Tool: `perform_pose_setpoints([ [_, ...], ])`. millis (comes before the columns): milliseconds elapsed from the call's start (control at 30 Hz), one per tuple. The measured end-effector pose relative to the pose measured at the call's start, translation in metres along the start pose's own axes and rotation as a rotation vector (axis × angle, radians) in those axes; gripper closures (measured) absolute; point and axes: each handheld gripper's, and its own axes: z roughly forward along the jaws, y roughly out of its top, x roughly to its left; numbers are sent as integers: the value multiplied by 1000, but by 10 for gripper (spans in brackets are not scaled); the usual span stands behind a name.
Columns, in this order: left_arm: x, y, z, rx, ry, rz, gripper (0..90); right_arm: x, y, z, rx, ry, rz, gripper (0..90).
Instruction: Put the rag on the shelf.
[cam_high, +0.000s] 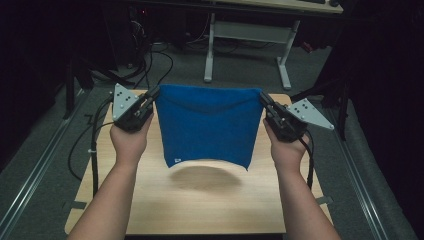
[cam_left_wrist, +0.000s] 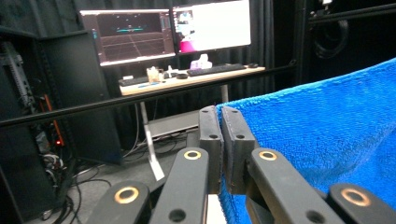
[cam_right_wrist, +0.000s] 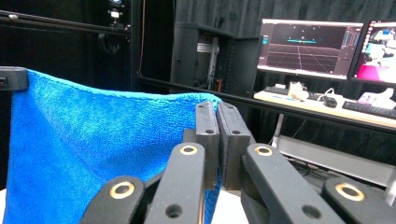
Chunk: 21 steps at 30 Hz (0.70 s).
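A blue towel (cam_high: 207, 127) hangs above the wooden table (cam_high: 150, 210), stretched between both grippers by its top corners. My left gripper (cam_high: 154, 94) is shut on the towel's upper left corner. My right gripper (cam_high: 262, 98) is shut on the upper right corner. The towel's lower edge floats clear of the tabletop and casts a shadow there. In the left gripper view the jaws (cam_left_wrist: 219, 122) pinch the towel (cam_left_wrist: 327, 135) at its corner. In the right gripper view the jaws (cam_right_wrist: 217, 116) pinch the towel (cam_right_wrist: 93, 144), and the other gripper's tip (cam_right_wrist: 13, 78) holds the far corner.
A white-legged desk (cam_high: 250, 35) stands beyond the table, with cables on the floor (cam_high: 150, 60). Monitors (cam_left_wrist: 163, 30) and a keyboard sit on that desk. Black rails run across in front of it. Metal floor tracks flank the table.
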Motion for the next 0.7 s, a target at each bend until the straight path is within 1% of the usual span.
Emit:
perform_pose_setpoints([
  [67,4,2,6,8,14,15,880,-3,0,8,10,-6,0,885],
  [267,16,3,29,46,35,41,880,-10,0,30,34,-21,4,886],
  [367,22,2,40,49,47,41,880,-12,2,41,48,-29,-6,885],
  [433,26,0,48,67,53,36,880,-14,2,49,53,-35,-8,885],
  [500,29,-3,54,71,58,34,880,-15,1,58,69,-44,-12,885],
  [567,32,-5,60,77,58,17,879,-18,0,65,83,-51,-17,886],
  [700,32,-8,71,84,58,10,879,-24,-5,78,116,-74,-31,886],
])
